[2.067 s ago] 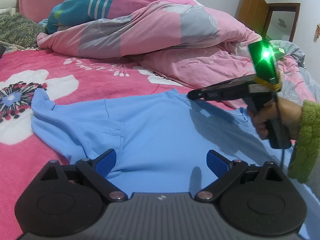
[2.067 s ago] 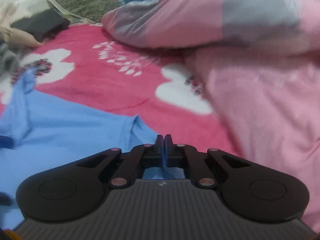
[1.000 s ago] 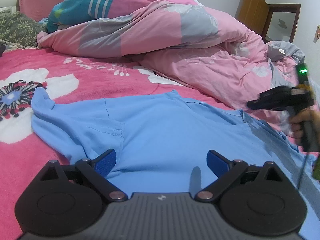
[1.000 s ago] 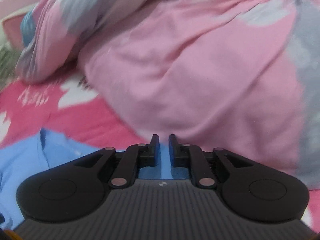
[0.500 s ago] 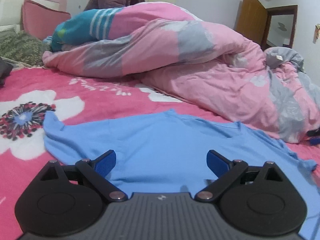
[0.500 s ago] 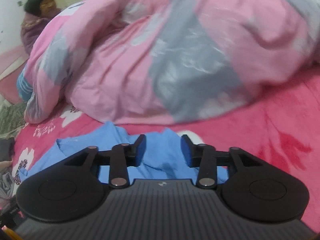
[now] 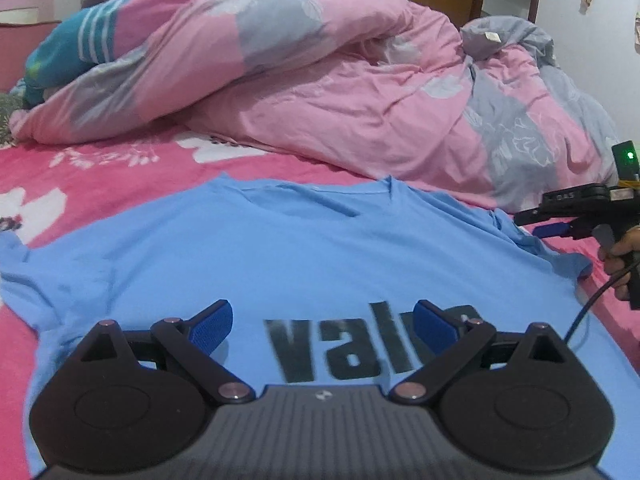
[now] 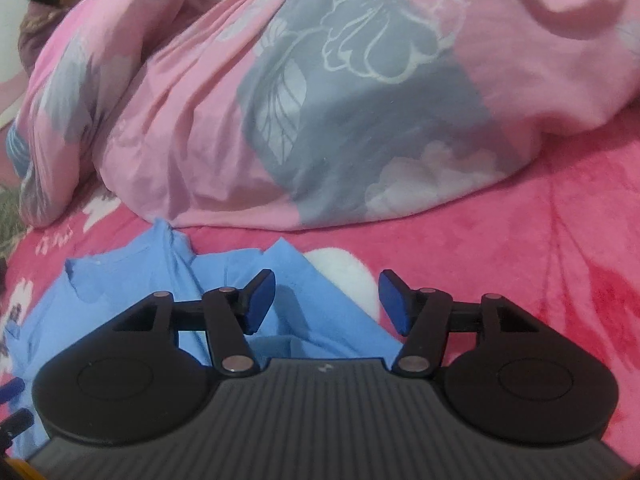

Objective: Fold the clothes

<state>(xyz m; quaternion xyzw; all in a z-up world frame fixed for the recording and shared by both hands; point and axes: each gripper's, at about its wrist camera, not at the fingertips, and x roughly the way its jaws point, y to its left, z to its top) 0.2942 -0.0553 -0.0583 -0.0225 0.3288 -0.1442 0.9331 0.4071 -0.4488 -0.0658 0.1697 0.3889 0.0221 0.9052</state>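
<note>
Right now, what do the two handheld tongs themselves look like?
Both match: left tongs and right tongs have a ribbed dark grey body, black linkage arms with silver pivot pins, and blue finger pads. From the left view, the right unit carries a green light and a black cable.

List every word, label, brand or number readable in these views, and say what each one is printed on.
"val": large dark letters on the chest of the blue T-shirt; the word runs on behind the left gripper, so the rest is hidden.
Small light lettering on the side of the right gripper, seen in the left wrist view: too small to read.
White tag on the grey part of the quilt: no legible text.
Right wrist view: no text.
</note>
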